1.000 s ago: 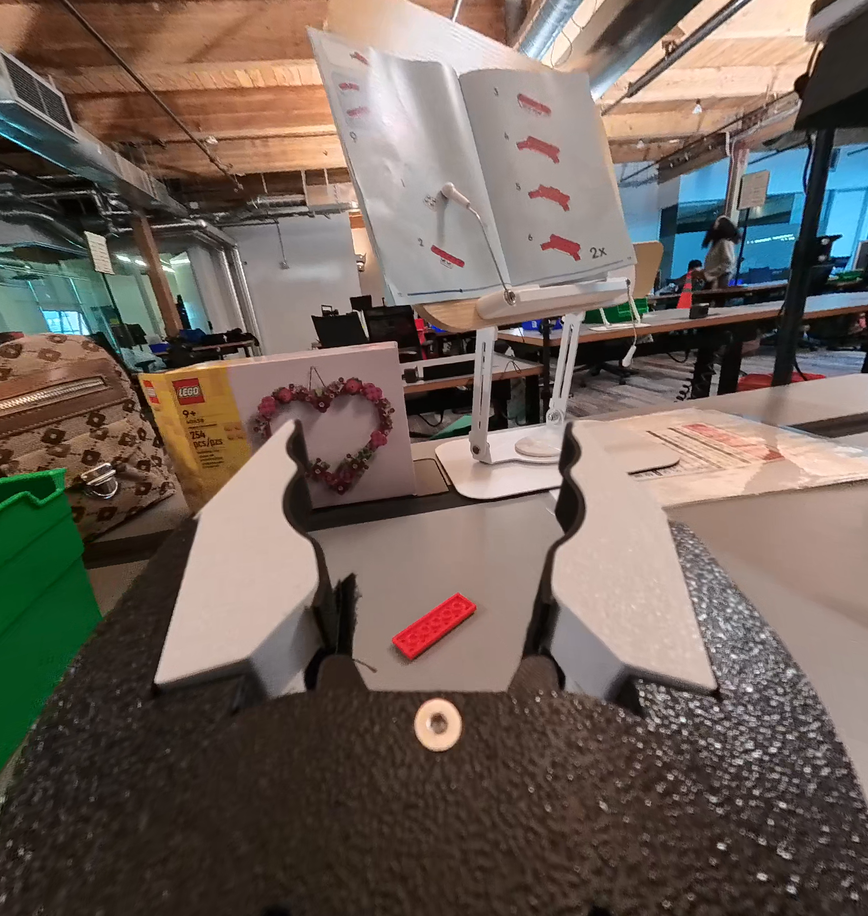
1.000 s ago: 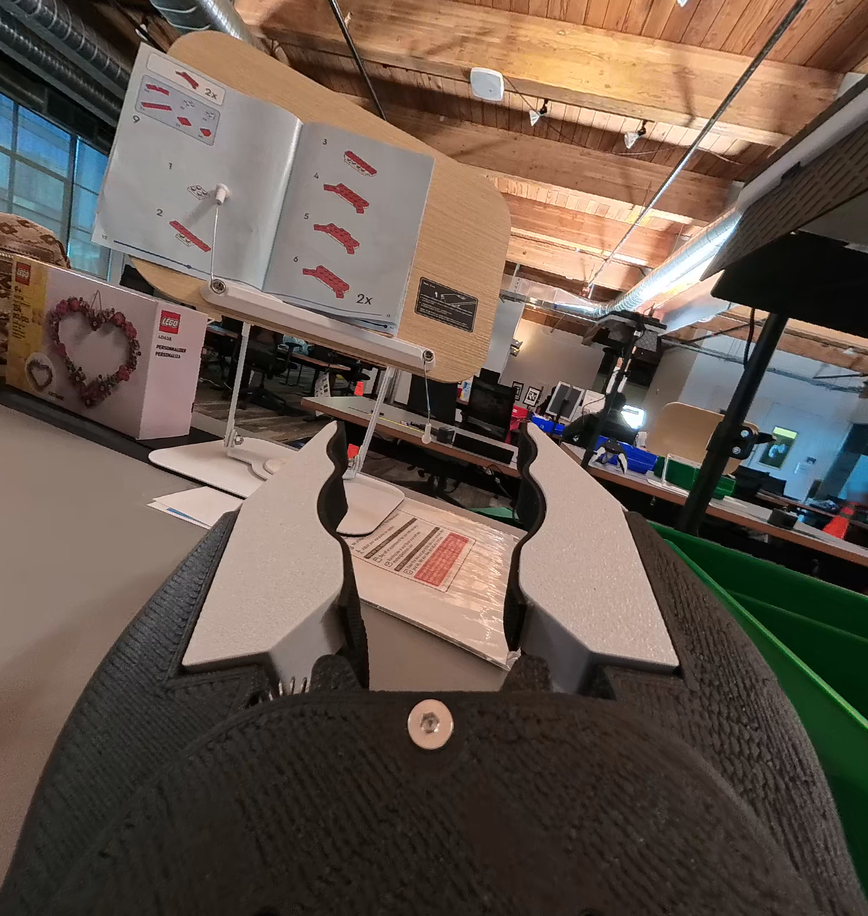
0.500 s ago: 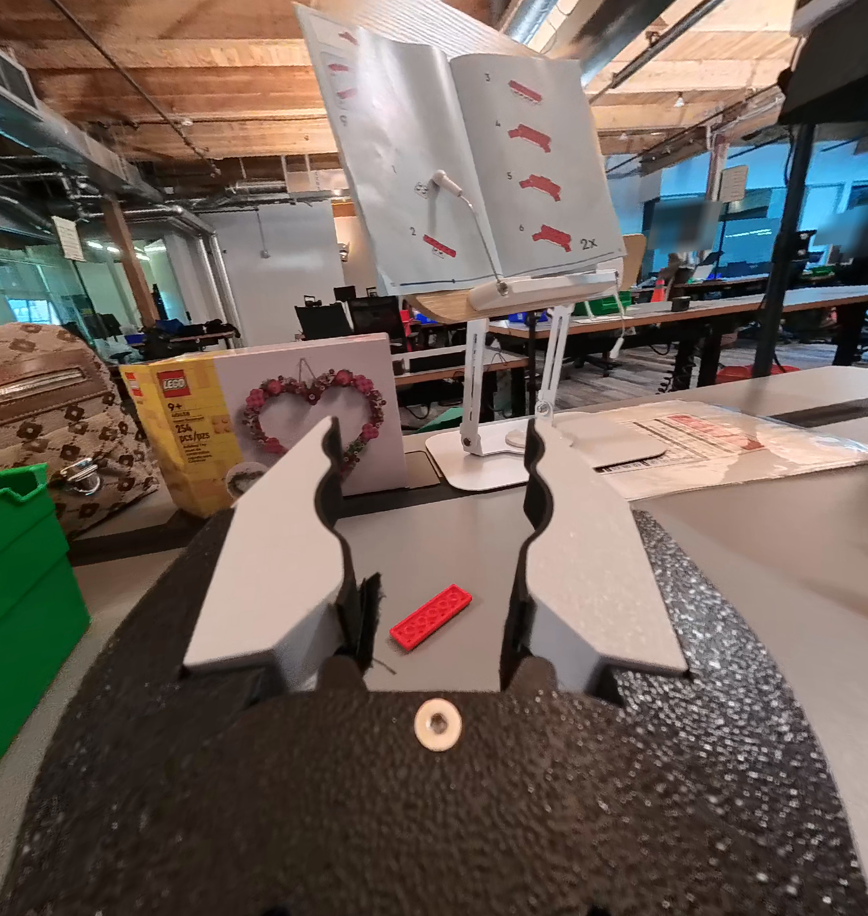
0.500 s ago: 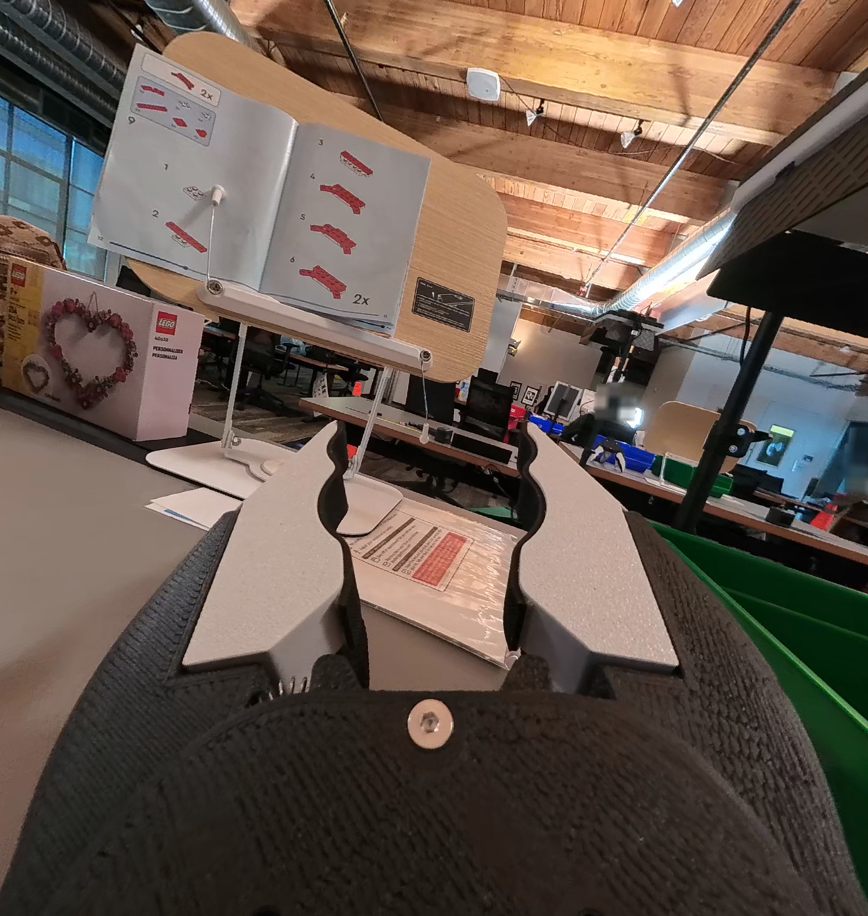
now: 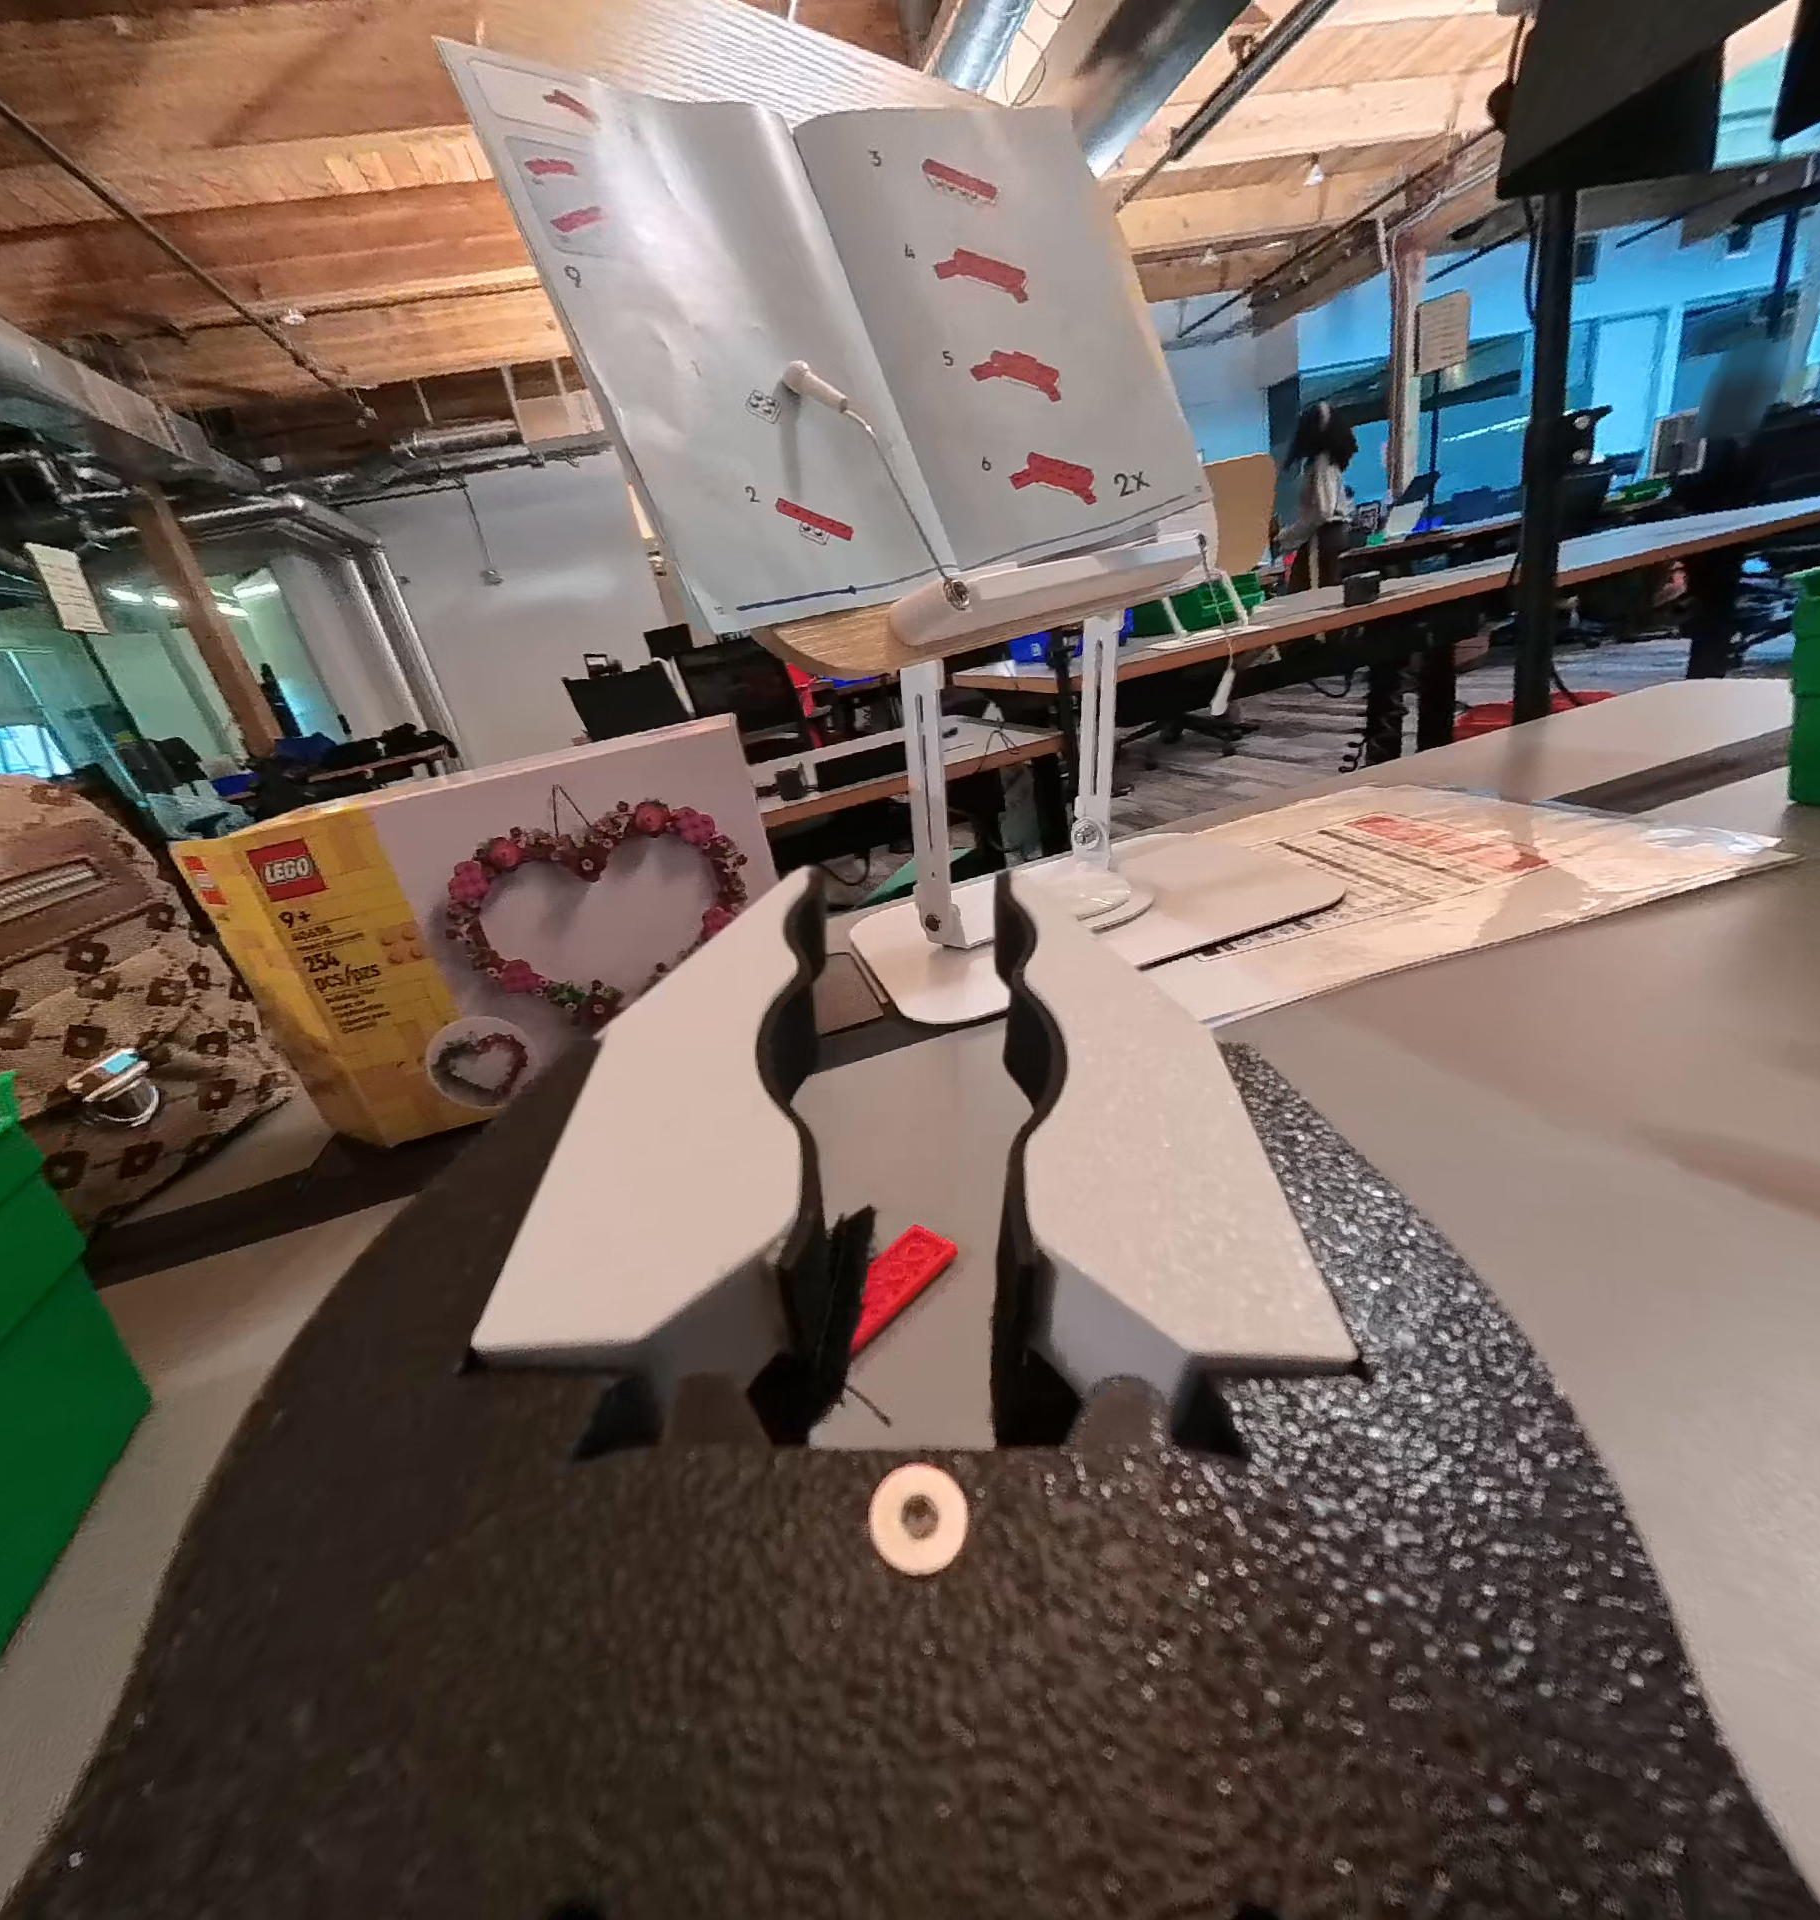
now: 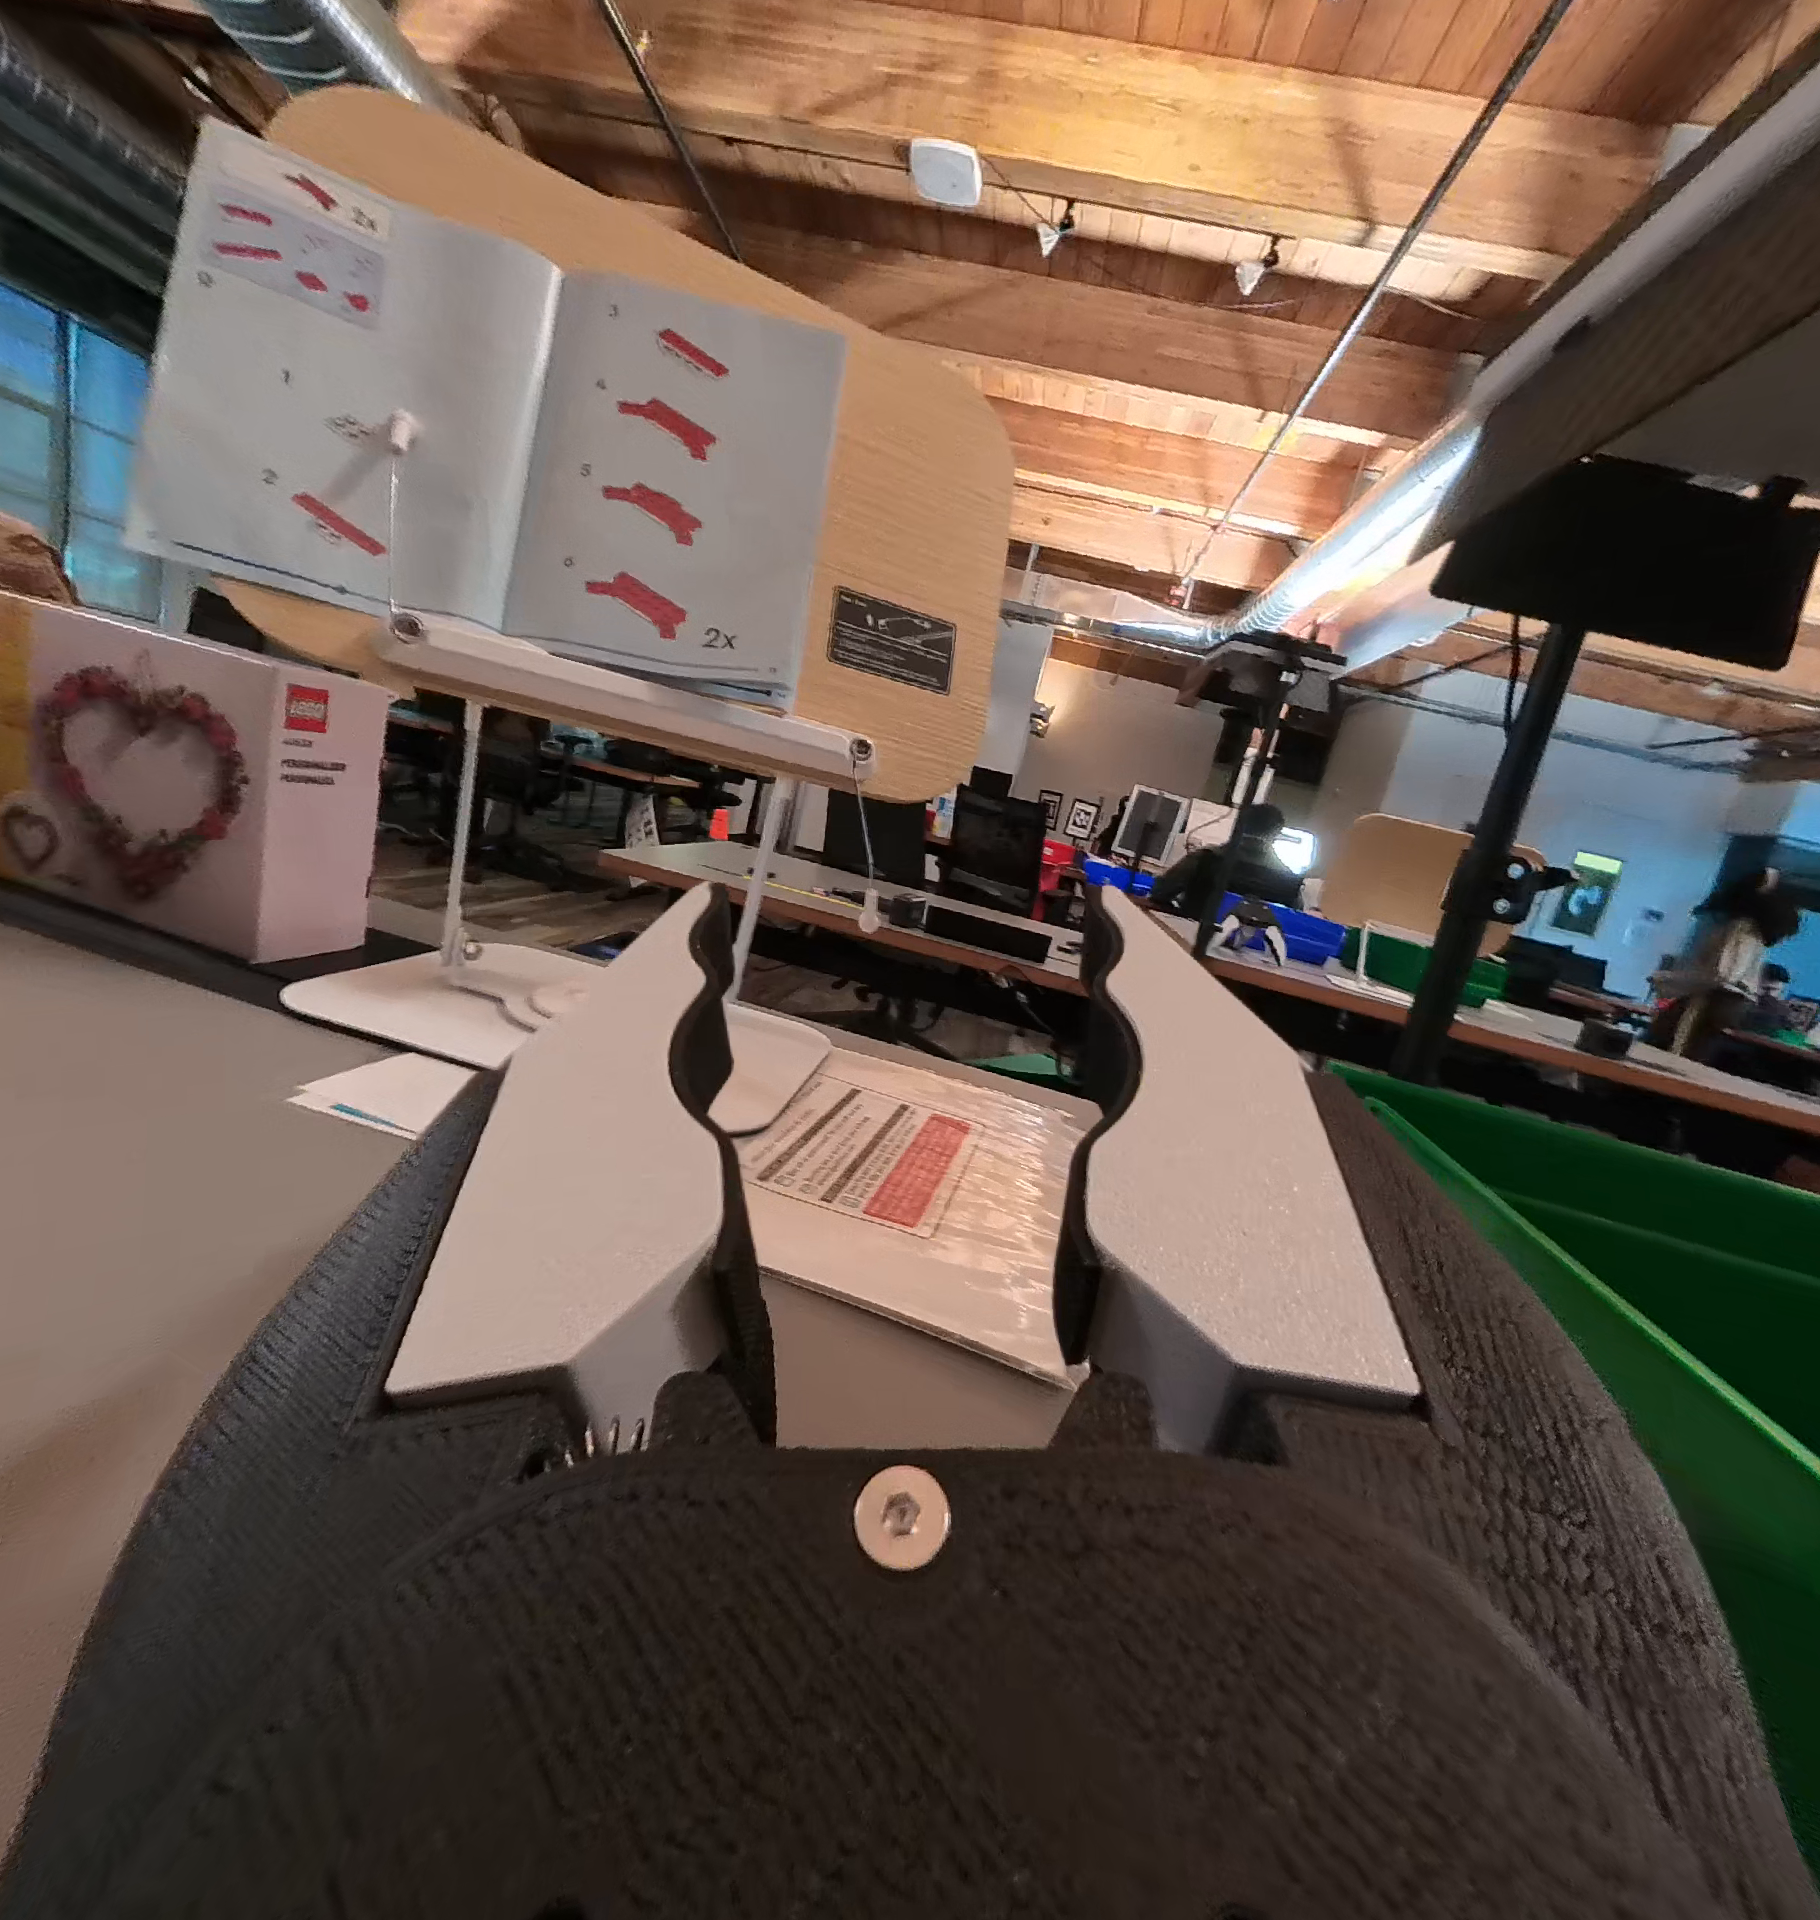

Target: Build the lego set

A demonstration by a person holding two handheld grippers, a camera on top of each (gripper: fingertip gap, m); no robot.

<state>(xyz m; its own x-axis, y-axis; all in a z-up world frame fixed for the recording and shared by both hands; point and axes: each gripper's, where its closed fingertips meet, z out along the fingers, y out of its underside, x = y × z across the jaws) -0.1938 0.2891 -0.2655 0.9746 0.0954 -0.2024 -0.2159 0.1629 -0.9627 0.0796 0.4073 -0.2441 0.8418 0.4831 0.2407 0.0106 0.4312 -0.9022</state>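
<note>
A flat red lego plate [image 5: 906, 1283] lies on the grey table [image 5: 1508, 1143] between the fingers of my left gripper [image 5: 904, 904], close to the left finger's black pad. Its near end is hidden behind that pad. The jaws are narrowed with a gap left, and I cannot see them pressing the plate. My right gripper [image 6: 906, 904] is open and empty above the table, pointing at a sheet in a plastic sleeve [image 6: 906, 1174]. The open instruction booklet [image 5: 854, 343] stands on a white stand behind; it also shows in the right wrist view [image 6: 490, 457].
The lego box [image 5: 470, 925] stands at the back left, with a brown patterned bag [image 5: 75, 987] and a green bin [image 5: 12, 1351] beside it. Another green bin [image 6: 1664, 1299] lies right of my right gripper. The sleeved sheet [image 5: 1457, 873] lies at the back right.
My left gripper's jaws have narrowed around the red plate, which now sits nearer the left finger. My right gripper has stayed open and turned slightly.
</note>
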